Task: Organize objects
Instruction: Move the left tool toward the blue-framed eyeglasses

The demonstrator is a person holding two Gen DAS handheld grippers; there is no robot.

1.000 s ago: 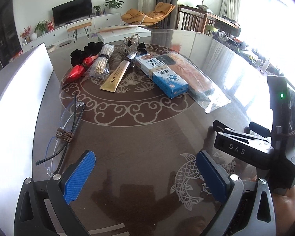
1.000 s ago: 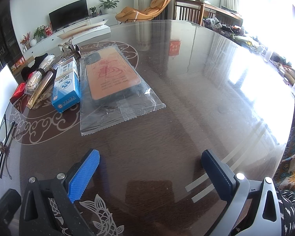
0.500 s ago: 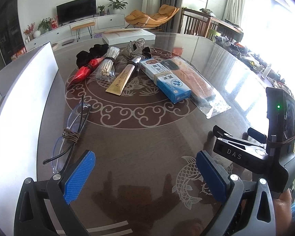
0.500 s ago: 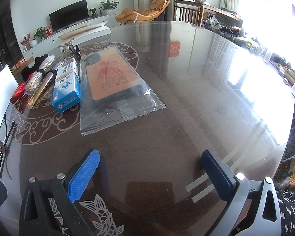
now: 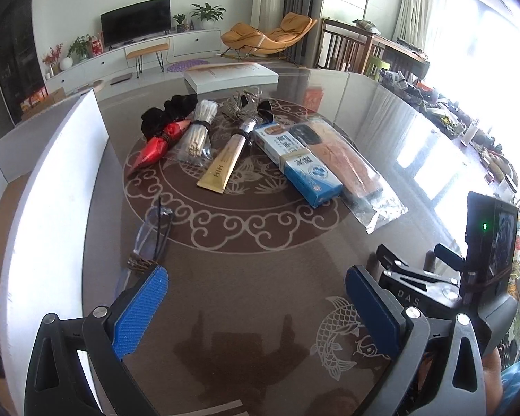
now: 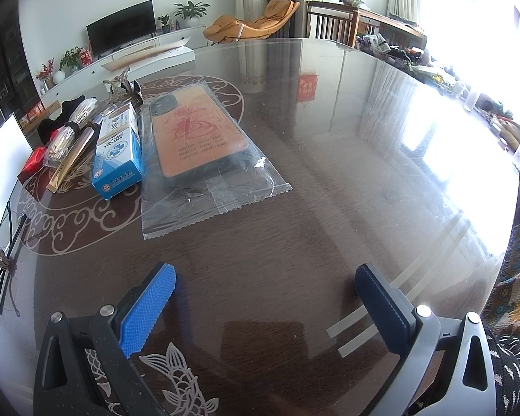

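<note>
Both tools spread wide, empty: left tool [image 5: 256, 306], right tool [image 6: 265, 303], hovering over bare tabletop [image 6: 329, 173]. Items lie side by side at 11–12 o'clock: blue box [image 5: 296, 163], bagged phone case [image 6: 197, 142], gold tube [image 5: 225, 161]; glasses [image 5: 152, 235] apart, probably next pick.

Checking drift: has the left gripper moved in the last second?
Yes. The left gripper has pulled back and tilted up: the glasses sit closer to its jaws, and more room shows above the table.
</note>
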